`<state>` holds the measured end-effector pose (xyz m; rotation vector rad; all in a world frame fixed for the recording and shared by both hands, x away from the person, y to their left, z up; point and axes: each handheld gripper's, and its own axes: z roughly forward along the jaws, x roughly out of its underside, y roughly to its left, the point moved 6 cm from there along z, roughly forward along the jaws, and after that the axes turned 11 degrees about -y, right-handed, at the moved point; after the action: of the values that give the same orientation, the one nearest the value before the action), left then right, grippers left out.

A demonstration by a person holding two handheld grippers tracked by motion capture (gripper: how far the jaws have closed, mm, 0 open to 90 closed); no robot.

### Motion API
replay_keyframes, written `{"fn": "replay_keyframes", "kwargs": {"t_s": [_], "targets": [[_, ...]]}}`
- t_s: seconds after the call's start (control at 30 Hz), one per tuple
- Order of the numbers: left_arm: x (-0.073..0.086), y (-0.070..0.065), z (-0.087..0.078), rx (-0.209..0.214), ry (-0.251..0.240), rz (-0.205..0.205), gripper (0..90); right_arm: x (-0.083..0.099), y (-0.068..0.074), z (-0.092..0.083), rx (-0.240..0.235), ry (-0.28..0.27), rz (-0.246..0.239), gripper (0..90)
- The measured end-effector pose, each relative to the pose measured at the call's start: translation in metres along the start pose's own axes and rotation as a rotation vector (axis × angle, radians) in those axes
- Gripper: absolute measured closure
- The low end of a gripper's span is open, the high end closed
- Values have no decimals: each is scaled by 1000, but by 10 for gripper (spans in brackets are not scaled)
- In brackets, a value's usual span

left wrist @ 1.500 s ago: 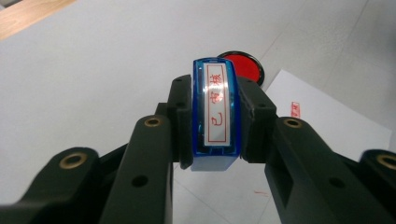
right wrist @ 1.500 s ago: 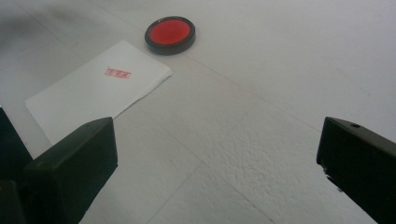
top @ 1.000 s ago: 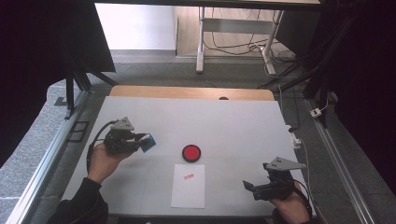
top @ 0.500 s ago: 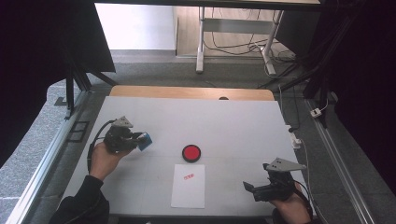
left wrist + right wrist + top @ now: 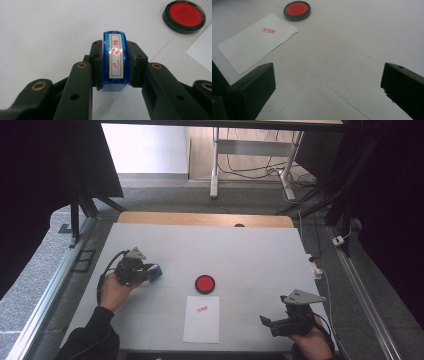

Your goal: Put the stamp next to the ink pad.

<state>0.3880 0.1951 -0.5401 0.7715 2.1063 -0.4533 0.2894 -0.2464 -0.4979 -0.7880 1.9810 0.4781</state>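
Trouble could start at the left gripper [image 5: 150, 270], low over the left of the white desk [image 5: 250, 250] — its jaws clamp the blue translucent plastic stamp [image 5: 115, 61] by its sides. A loose squeeze and it twists or tips. The round red ink pad in its black case [image 5: 205, 283] and the white paper sheet bearing one red print [image 5: 202, 318] lie close — smudge risk. Right gripper [image 5: 280, 322] rests near right, jaws wide apart, holding nothing.

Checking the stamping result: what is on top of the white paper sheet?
The paper sheet bears one small red rectangular stamp mark near its far end; its characters are too small to read. Nothing else lies on it. What is beneath it is covered.
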Motion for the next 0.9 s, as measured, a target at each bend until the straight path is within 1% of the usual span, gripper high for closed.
{"fn": "replay_keyframes", "kwargs": {"t_s": [0.2, 0.3, 0.43, 0.53, 0.6, 0.73, 0.8, 0.9], "targets": [[5, 0, 6, -1, 30, 8, 693, 0, 1, 0, -3, 1, -3, 0], [7, -1, 8, 0, 38, 3, 690, 0, 1, 1, -3, 3, -6, 0], [8, 0, 9, 9, 47, -10, 653, 0, 1, 1, -3, 5, -7, 0], [8, 0, 9, 6, 42, -22, 593, 0, 1, 1, -4, 6, -7, 0], [7, 0, 8, 15, 30, -27, 561, 0, 1, 1, -5, 6, -7, 0], [4, 1, 6, 20, 14, -48, 448, 0, 1, 1, -5, 6, -6, 0], [3, 1, 5, 23, 4, -51, 387, 0, 1, 1, -5, 5, -6, 0], [1, 1, 3, 24, -14, -56, 320, 0, 1, 1, -6, 3, -4, 0]]}}
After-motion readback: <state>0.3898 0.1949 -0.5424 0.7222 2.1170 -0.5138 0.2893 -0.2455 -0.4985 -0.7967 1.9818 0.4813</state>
